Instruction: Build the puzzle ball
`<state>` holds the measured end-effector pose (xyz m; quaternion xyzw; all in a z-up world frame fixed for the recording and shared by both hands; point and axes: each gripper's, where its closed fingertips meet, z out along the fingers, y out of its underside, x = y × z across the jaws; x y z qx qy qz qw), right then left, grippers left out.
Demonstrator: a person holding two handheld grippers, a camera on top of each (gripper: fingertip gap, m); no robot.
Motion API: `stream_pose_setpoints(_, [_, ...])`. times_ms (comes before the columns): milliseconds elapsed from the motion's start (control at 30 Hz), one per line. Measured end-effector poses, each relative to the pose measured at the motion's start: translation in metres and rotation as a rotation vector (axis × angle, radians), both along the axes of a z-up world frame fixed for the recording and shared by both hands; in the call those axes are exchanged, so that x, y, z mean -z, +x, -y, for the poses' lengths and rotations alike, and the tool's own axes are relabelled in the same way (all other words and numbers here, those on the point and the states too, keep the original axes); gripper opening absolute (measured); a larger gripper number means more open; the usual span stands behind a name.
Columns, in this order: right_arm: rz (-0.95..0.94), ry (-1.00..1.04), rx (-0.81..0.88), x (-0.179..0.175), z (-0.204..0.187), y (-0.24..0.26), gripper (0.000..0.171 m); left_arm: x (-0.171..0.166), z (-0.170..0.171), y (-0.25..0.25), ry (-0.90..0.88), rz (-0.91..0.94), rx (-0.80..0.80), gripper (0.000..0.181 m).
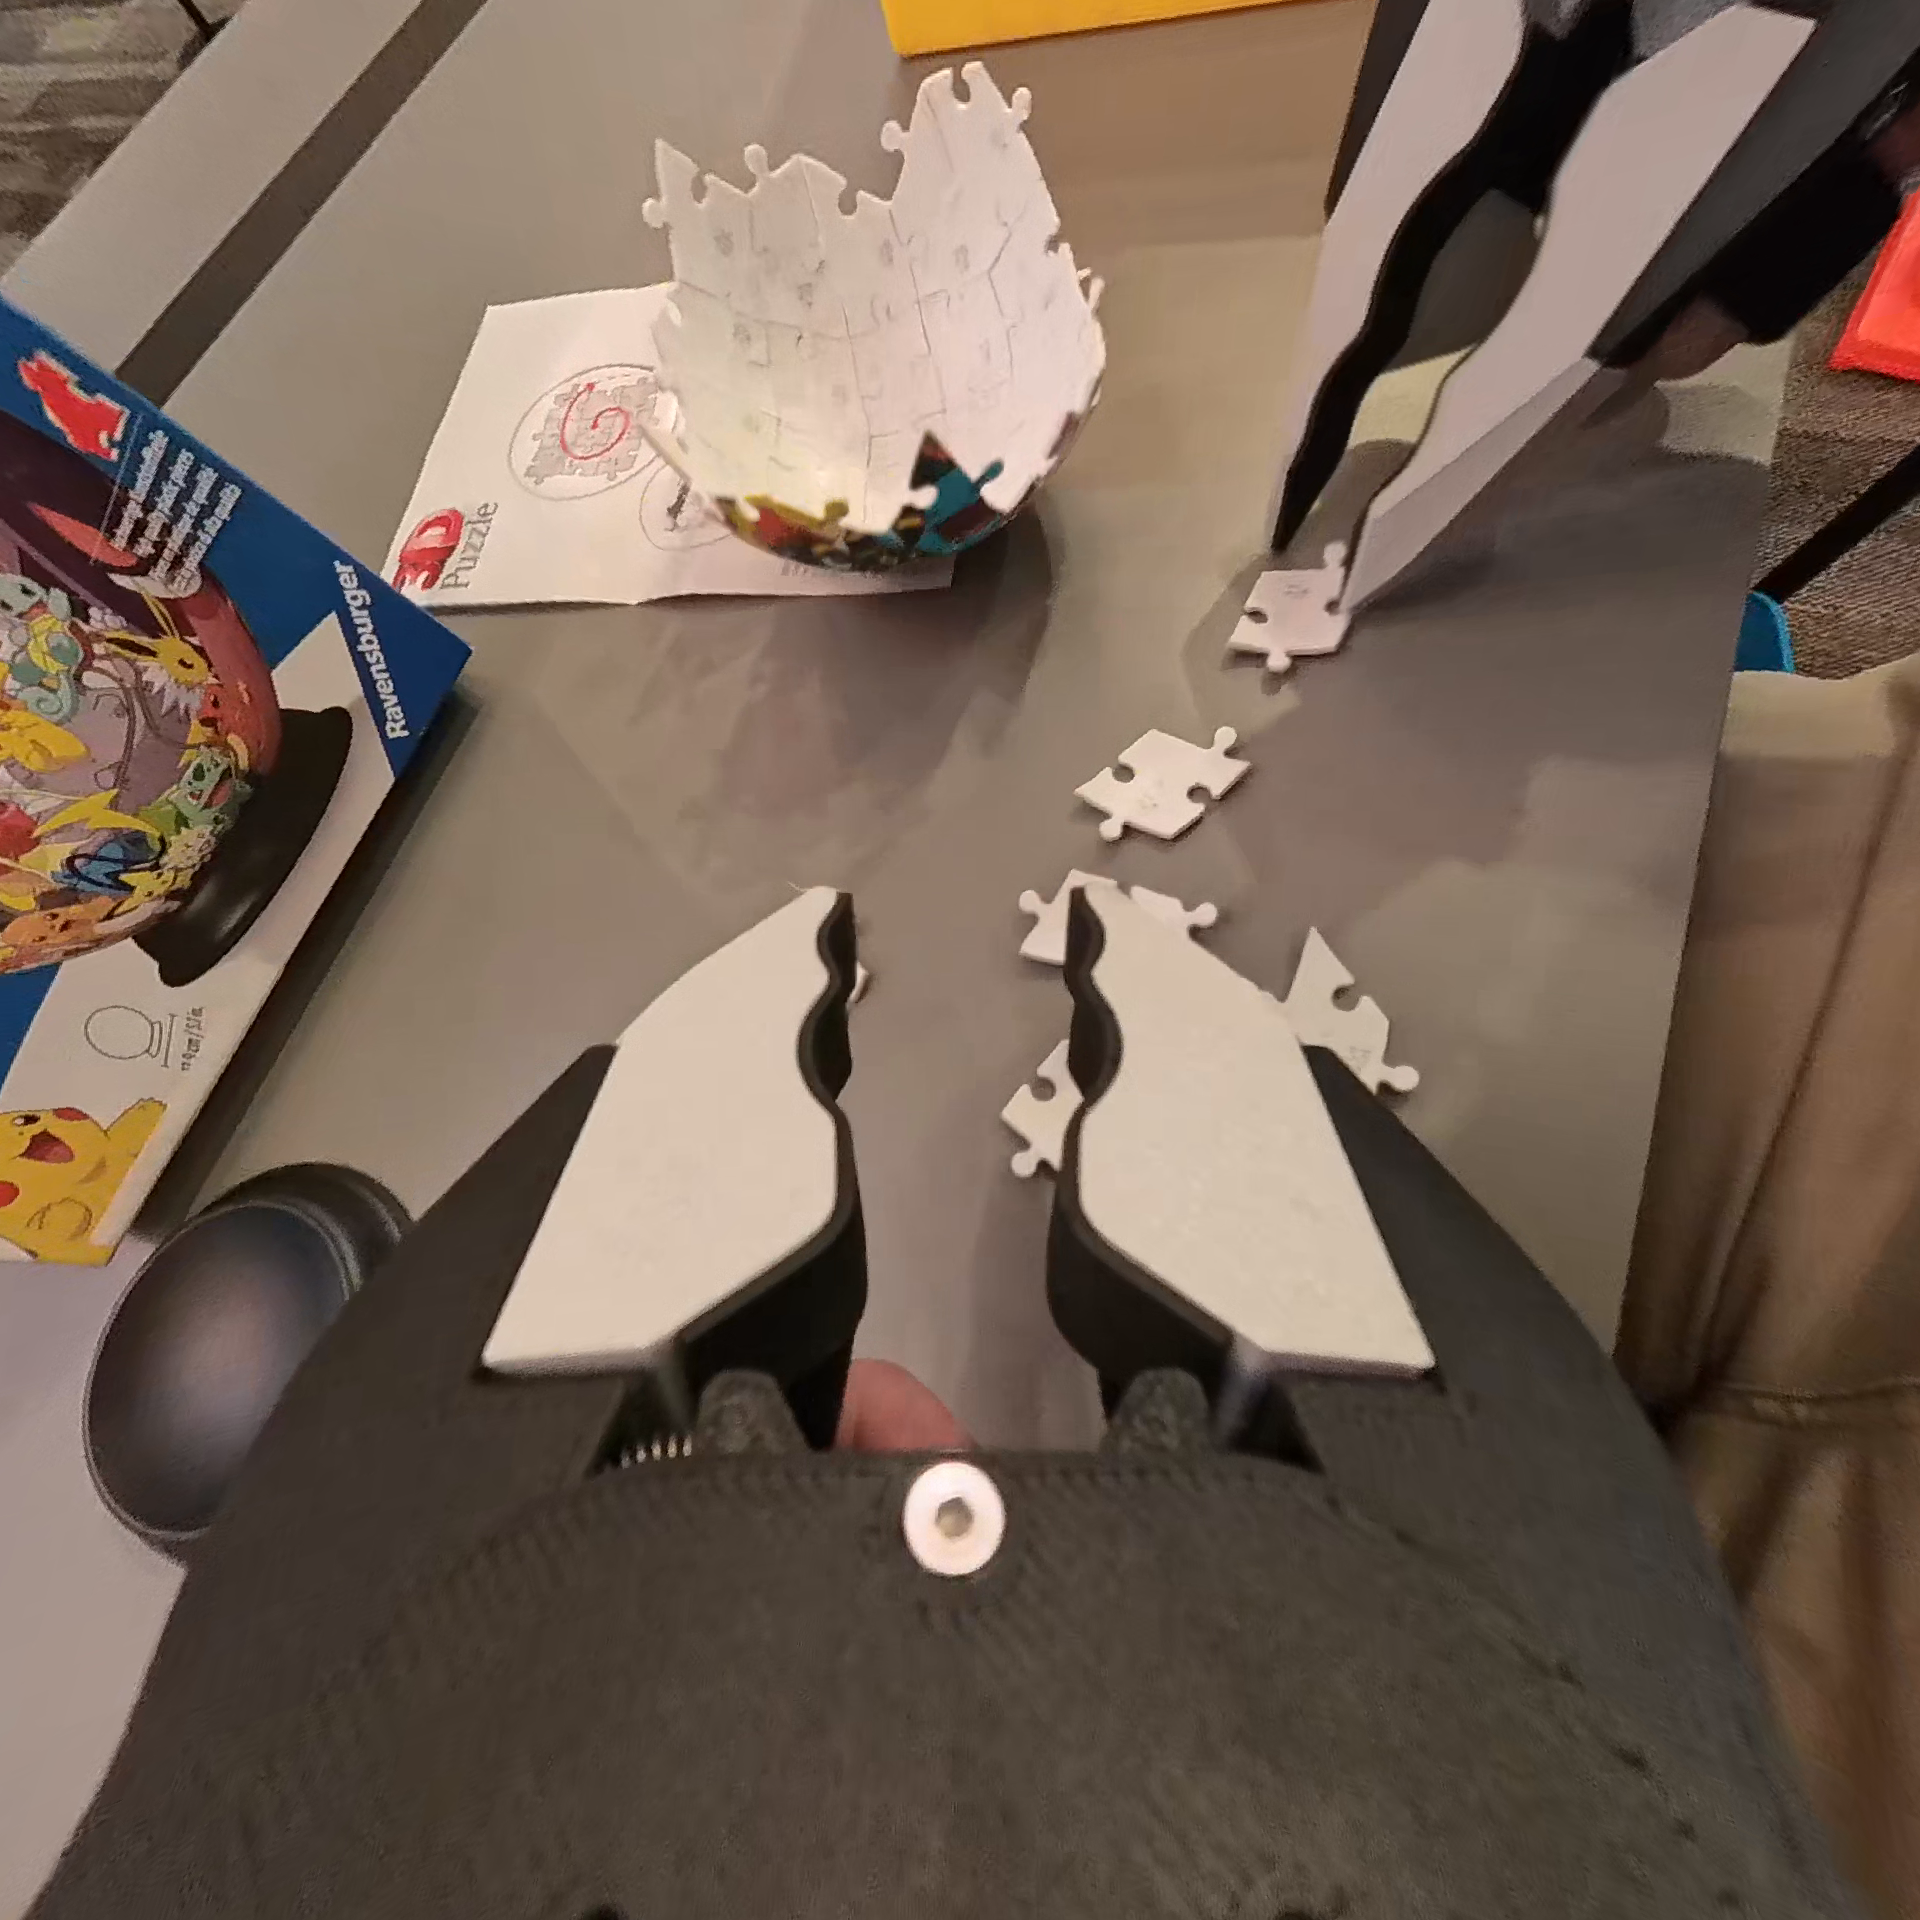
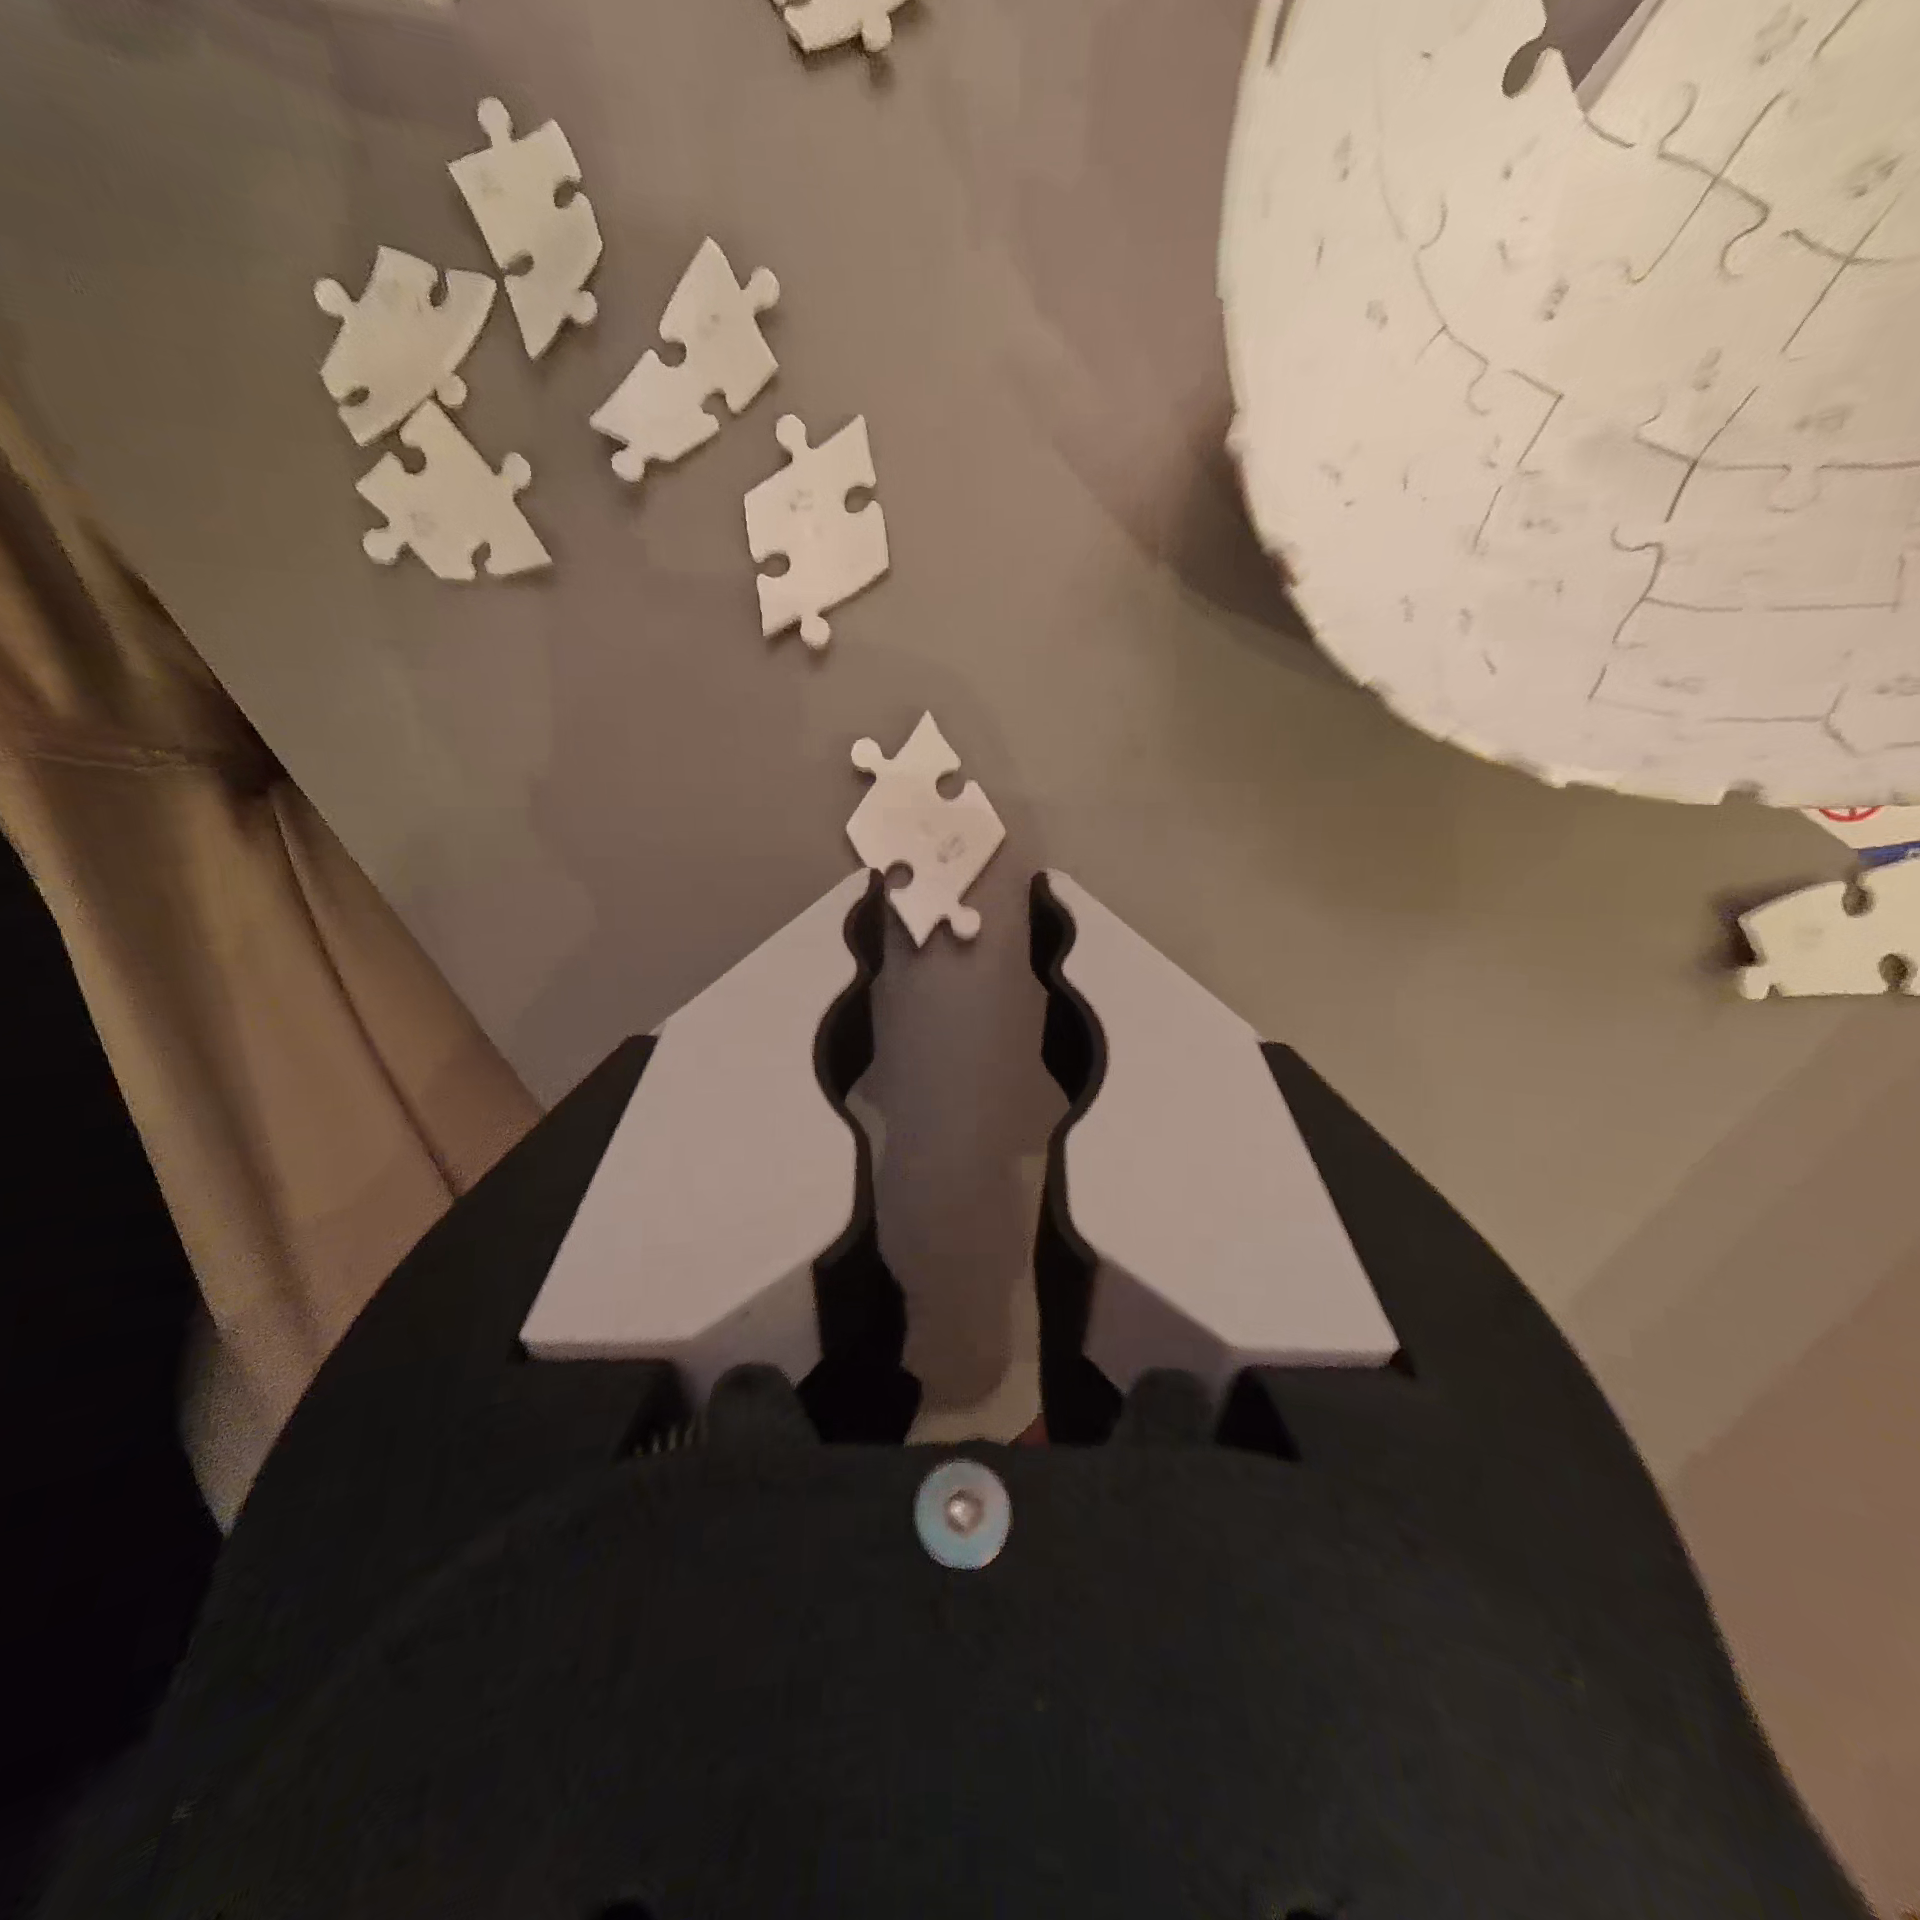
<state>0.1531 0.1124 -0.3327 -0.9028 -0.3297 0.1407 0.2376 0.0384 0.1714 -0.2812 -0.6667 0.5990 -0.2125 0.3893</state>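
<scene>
The partly built puzzle ball [image 1: 873,343] is an open white shell with a coloured outside, resting on the grey table [image 1: 675,779]. It fills the upper right of the right wrist view [image 2: 1610,416]. My left gripper [image 1: 961,914] is open and empty, low over the table beside several loose white pieces [image 1: 1158,784]. My right gripper [image 2: 956,883] is open, with its tips down at one loose piece [image 2: 925,826] lying flat on the table. The left wrist view shows that gripper [image 1: 1320,566] standing over the same piece [image 1: 1294,613]. Several more pieces [image 2: 717,364] lie beyond.
The puzzle box [image 1: 187,779] lies at the left, a folded instruction sheet [image 1: 551,468] under the ball, and a dark round stand [image 1: 229,1351] near the left edge. A yellow box [image 1: 1091,21] is at the back. Beige fabric [image 1: 1818,1143] borders the table's right edge. A short joined strip of pieces [image 2: 1829,945] lies at the right. One gripper's finger ends stand about 15 centimeters off the other's.
</scene>
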Motion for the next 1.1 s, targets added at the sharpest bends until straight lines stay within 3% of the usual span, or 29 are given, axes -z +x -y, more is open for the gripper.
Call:
stream_pose_setpoints(133, [-0.019, 0.009, 0.036, 0.001, -0.002, 0.002, 0.008, -0.002, 0.004, 0.011, 0.011, 0.009, 0.025, 0.038])
stream_pose_setpoints(433, [-0.075, 0.013, 0.129, 0.000, 0.004, 0.004, 0.006, -0.001, 0.029, 0.048, -0.014, 0.041, 0.158, 0.036])
stream_pose_setpoints(467, [-0.082, 0.014, 0.144, -0.001, 0.005, 0.004, 0.000, 0.000, 0.035, 0.054, -0.018, 0.041, 0.182, 0.036])
stream_pose_setpoints(700, [-0.122, 0.018, 0.221, -0.004, 0.009, 0.016, 0.001, 0.025, 0.055, 0.075, -0.041, -0.032, 0.258, 0.037])
stream_pose_setpoints(767, [-0.131, 0.015, 0.194, -0.006, 0.012, 0.014, 0.017, 0.029, 0.050, 0.075, -0.032, -0.058, 0.242, 0.037])
stream_pose_setpoints(933, [-0.130, -0.018, 0.122, -0.002, 0.013, 0.005, 0.024, 0.040, 0.057, 0.083, -0.001, -0.129, 0.274, 0.036])
stream_pose_setpoints(1033, [-0.118, -0.013, 0.099, -0.001, 0.012, 0.000, 0.022, 0.048, 0.061, 0.087, 0.050, -0.185, 0.275, 0.034])
stream_pose_setpoints(1100, [-0.118, -0.006, 0.109, 0.001, 0.011, -0.001, 0.008, 0.049, 0.063, 0.092, 0.084, -0.204, 0.280, 0.031])
